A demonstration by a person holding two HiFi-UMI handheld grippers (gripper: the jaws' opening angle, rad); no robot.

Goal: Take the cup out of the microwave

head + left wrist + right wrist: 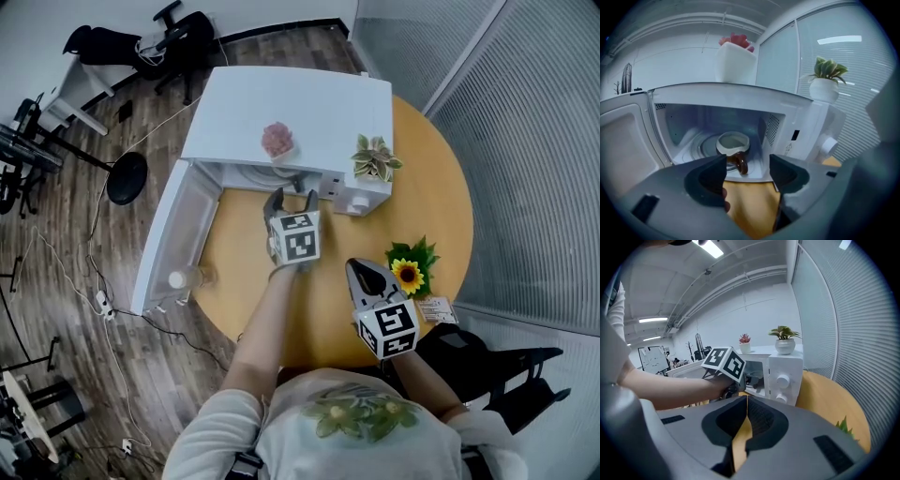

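The left arm reaches straight out toward 12 o'clock, with the left gripper (290, 197) at the open mouth of the microwave (234, 103). Its jaws are apart and hold nothing. The cup (732, 145) stands upright on the turntable inside, just beyond the jaw tips. Its brown handle points back at the gripper, toward 6 o'clock. The door (173, 234) hangs open at 9 o'clock. The right gripper (360, 272) is held back over the counter (431, 197) at 5 o'clock, jaws together.
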